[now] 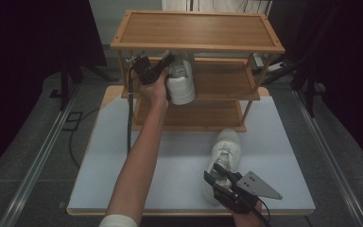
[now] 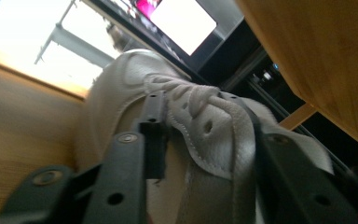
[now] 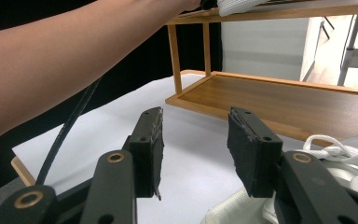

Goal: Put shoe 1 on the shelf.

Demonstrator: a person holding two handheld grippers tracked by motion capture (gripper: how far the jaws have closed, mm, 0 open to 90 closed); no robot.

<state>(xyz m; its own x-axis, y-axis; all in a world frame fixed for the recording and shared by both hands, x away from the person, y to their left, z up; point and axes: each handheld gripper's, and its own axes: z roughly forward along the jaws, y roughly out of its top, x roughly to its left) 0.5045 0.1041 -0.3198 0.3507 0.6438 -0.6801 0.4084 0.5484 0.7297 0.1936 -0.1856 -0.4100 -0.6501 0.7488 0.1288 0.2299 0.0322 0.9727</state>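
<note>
On the white-topped table (image 1: 123,156) a three-tier bamboo shoe rack (image 1: 196,30) is seen standing at the far side, its lowest shelf resting on the tabletop. At the left of the high view, the left forearm (image 1: 139,161) is extended forward from the bottom edge toward the rack's middle shelf (image 1: 222,78). The left gripper (image 1: 163,66) is held at the left end of that shelf, and a white sneaker (image 1: 180,78) is clamped by it there, with the heel end projecting past the shelf's front edge toward the person. From the left gripper view, the black jaws are shown closed on the shoe's upper (image 2: 191,135), one jaw pressed inside beside the laces and the other against the outer leather; wooden shelf surfaces are seen on either side of the shoe. A black cable (image 1: 130,109) is seen trailing down from this gripper.

Farther right, a second white sneaker (image 1: 226,156) is lying on the tabletop in front of the rack, toe pointed toward the lowest shelf (image 1: 194,116). The right gripper (image 1: 222,177), topped by its grey three-cornered plate (image 1: 259,185), is held over the heel end of this shoe. In the right gripper view its jaws are spread apart with nothing between them, and the shoe's white laces (image 3: 340,156) are seen just beside the right-hand jaw.
</note>
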